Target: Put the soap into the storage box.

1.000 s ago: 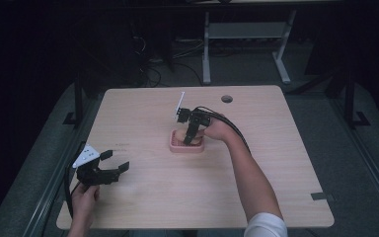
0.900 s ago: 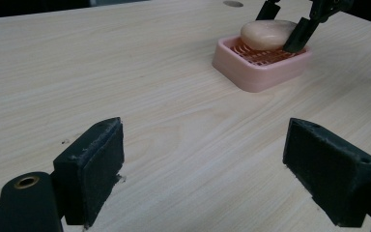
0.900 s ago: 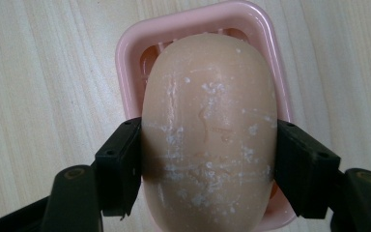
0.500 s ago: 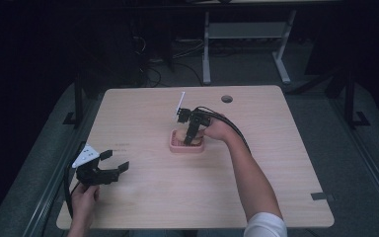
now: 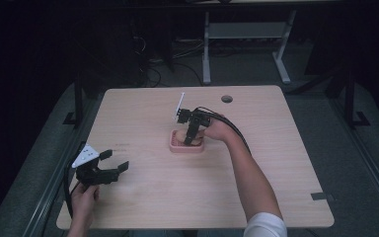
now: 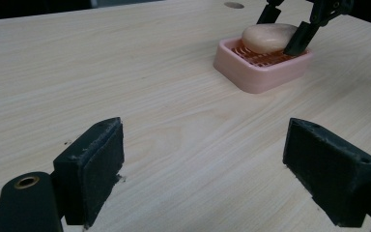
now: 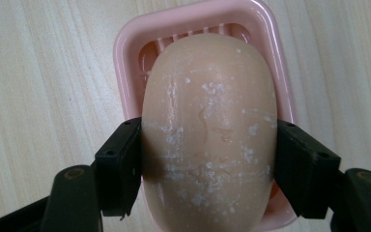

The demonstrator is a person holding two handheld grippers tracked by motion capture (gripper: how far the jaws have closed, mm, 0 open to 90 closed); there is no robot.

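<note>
Right gripper [image 7: 207,164]: fingers [image 7: 118,166] clamped on the soap [image 7: 207,145], over the pink dish [image 7: 130,43]. Left gripper [image 6: 217,169]: fingers apart above bare tabletop [image 6: 101,63], dish beyond them.

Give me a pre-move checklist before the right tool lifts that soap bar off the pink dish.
1. Right tool jaws on both long sides of the soap bar, touching it: ok.
2. Grip placed near the bar's middle: cannot tell, its near end runs out of the right gripper view.
3. Bar free of the pink dish, not stuck to its ribs: cannot tell.
4. Left tool open and well away from the dish: ok.
5. Bare table around the dish: ok.
</note>
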